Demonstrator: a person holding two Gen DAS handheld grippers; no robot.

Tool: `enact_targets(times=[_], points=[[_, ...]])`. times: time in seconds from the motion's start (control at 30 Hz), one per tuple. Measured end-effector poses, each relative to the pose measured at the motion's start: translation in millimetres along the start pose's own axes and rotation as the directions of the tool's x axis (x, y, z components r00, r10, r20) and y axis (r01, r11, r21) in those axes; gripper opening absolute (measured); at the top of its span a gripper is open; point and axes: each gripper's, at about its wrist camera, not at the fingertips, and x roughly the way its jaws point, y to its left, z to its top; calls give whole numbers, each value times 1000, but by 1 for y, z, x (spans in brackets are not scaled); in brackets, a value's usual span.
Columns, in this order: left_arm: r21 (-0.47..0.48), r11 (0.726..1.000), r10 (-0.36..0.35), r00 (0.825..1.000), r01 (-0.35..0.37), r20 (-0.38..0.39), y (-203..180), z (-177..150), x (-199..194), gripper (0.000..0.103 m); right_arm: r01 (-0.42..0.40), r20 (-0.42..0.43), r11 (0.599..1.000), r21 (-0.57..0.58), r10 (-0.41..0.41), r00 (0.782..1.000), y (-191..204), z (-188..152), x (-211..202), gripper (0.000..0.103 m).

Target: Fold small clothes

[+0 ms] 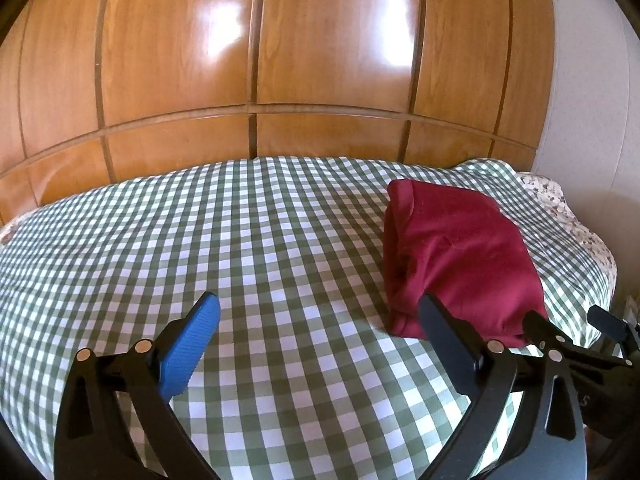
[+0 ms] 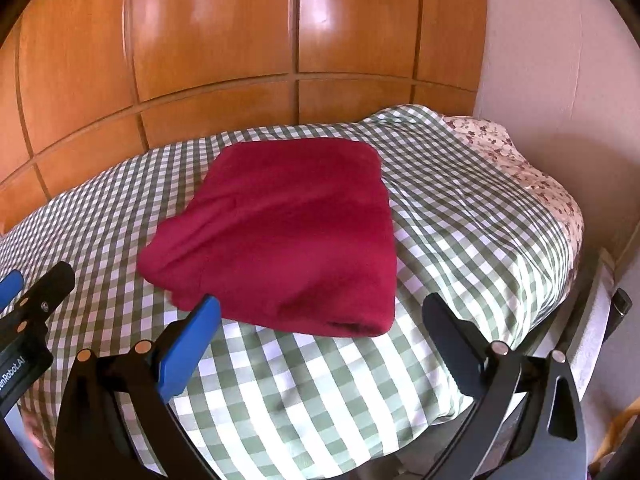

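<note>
Garment [image 2: 280,236] folded, released on bed [image 2: 460,216].
Left tongs [image 1: 320,332] and right tongs [image 2: 320,320] stood spread, empty; bundle lay just ahead, seemingly finished.

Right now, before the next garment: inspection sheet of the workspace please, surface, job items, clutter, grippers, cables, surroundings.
Surface: bed under a green-and-white checked cover, mildly wrinkled; floral bedding shows at its right end.
Job's things: one dark red garment, folded into a compact rectangle, lying flat on the cover.
Clutter: nothing seen.
Grippers: left gripper open, nothing between its fingers; right gripper open, empty, just short of the garment's near edge.
Cables: nothing seen.
Surroundings: glossy wooden wardrobe panels behind the bed, pale wall to the right.
</note>
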Motion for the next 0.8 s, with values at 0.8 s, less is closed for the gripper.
enact_targets(times=[0.8], points=[[1, 1000, -11, 1000, 11, -2, -6, 0, -4, 99, -8, -13, 999, 39, 8, 1000, -6, -5, 5, 101]])
